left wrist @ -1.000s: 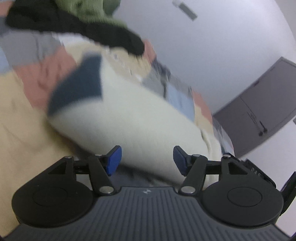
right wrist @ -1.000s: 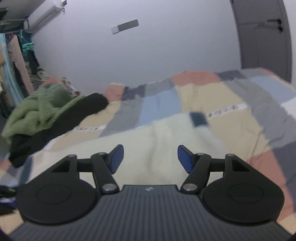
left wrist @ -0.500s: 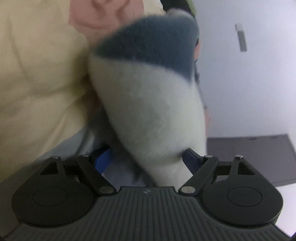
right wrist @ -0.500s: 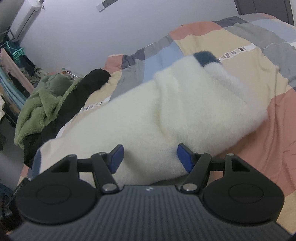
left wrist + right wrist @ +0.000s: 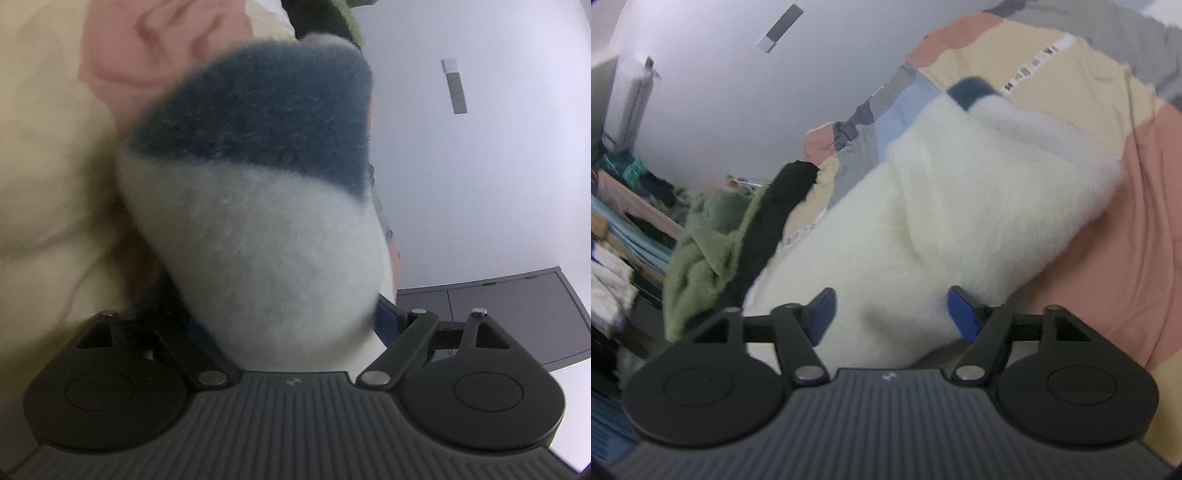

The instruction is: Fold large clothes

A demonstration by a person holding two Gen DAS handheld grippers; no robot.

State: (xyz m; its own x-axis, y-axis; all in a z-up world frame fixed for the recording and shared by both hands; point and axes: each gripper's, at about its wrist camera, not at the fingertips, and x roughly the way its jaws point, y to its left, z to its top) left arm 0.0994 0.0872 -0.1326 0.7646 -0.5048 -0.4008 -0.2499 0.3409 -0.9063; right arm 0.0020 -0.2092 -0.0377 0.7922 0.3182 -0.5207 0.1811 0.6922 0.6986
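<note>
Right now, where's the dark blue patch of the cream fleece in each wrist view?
Left wrist: dark blue patch fills the upper centre, close to the lens, topping the cream fleece that lies between the jaws.
Right wrist: the same patch is small, upper right of centre, at the fleece's far end.
Shared landmark: the grey-and-white wall plate, upper right in the left view, upper left in the right view.

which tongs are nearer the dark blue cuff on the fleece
Left. The left tongs have the dark blue cuff looming just ahead; from the right tongs the cuff sits at the cream fleece's far end.
</note>
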